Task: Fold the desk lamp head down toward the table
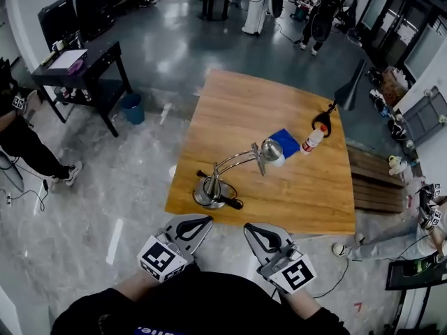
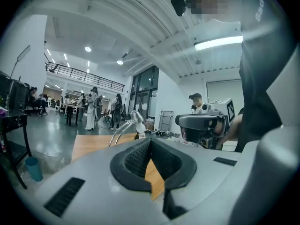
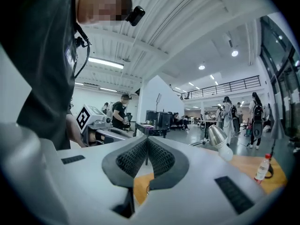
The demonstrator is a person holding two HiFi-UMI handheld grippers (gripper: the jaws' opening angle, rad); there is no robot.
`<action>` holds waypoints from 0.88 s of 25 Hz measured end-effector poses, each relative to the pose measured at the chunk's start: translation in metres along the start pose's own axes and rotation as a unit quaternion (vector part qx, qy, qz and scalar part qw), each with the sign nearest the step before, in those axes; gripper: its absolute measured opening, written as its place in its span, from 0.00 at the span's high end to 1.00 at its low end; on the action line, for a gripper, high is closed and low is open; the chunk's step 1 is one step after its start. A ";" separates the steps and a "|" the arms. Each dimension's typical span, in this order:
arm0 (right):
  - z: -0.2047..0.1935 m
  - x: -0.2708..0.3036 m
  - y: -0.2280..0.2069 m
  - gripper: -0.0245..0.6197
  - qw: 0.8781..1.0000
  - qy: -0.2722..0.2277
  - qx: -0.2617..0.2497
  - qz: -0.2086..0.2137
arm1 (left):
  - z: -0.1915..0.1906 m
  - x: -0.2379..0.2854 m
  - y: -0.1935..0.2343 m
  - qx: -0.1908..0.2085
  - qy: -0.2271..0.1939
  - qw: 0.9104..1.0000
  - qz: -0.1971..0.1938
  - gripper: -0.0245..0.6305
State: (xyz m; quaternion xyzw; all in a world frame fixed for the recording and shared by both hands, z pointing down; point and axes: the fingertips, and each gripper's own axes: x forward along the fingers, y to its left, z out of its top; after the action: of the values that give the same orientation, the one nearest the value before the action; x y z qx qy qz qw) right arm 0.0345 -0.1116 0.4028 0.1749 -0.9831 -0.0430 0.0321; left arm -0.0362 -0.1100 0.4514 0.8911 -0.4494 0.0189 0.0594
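A chrome desk lamp stands on the wooden table (image 1: 307,201). Its round base (image 1: 209,191) is near the front left corner, and its curved arm rises to the head (image 1: 271,150), which carries a white bulb. The head also shows in the left gripper view (image 2: 138,117) and the right gripper view (image 3: 217,136). My left gripper (image 1: 202,220) and right gripper (image 1: 252,229) hover side by side just short of the table's front edge, both level. Each is shut with nothing between its jaws, as seen in the left gripper (image 2: 151,142) and the right gripper (image 3: 147,142).
Beyond the lamp head lie a blue cloth (image 1: 286,142), a white bottle with a red cap (image 1: 312,141) and a black and red object (image 1: 322,123). A black side table (image 1: 84,72) and blue bin (image 1: 131,107) stand left. A wooden bench (image 1: 375,181) is right. People stand behind.
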 end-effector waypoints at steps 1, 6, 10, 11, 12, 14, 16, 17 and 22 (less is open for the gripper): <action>0.001 0.011 -0.007 0.95 1.000 0.001 -0.006 -0.008 | -0.001 0.003 0.011 0.000 0.003 1.000 -0.005 0.95; 0.006 0.048 -0.031 0.95 0.998 0.011 -0.035 -0.044 | -0.010 0.022 0.048 0.003 0.020 0.999 -0.041 0.95; 0.002 0.060 -0.048 0.95 0.997 0.023 -0.047 -0.056 | -0.011 0.040 0.061 0.009 0.019 0.998 -0.057 0.95; -0.002 0.061 -0.054 0.95 0.996 0.040 -0.060 -0.057 | -0.011 0.045 0.063 0.013 0.016 0.998 -0.059 0.95; -0.010 0.061 -0.060 0.95 0.993 0.072 -0.081 -0.055 | -0.013 0.049 0.066 0.014 0.016 0.998 -0.058 0.95; -0.027 0.059 -0.072 0.95 0.980 0.145 -0.129 -0.051 | -0.022 0.054 0.073 0.009 0.021 0.999 -0.049 0.95; -0.029 0.062 -0.085 0.95 0.969 0.171 -0.168 -0.061 | -0.032 0.059 0.080 0.006 0.029 0.999 -0.041 0.95; -0.028 0.066 -0.090 0.95 0.964 0.174 -0.188 -0.068 | -0.038 0.061 0.083 0.004 0.034 0.999 -0.039 0.95; -0.038 0.081 -0.107 0.81 0.930 0.224 -0.279 -0.082 | -0.063 0.070 0.105 -0.011 0.056 0.998 -0.017 0.95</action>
State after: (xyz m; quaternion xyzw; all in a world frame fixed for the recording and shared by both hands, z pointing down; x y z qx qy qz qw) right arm -0.0022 -0.2426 0.4343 0.2438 -0.8809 -0.2781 0.2953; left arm -0.0771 -0.2198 0.5294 0.8955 -0.4305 0.0627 0.0942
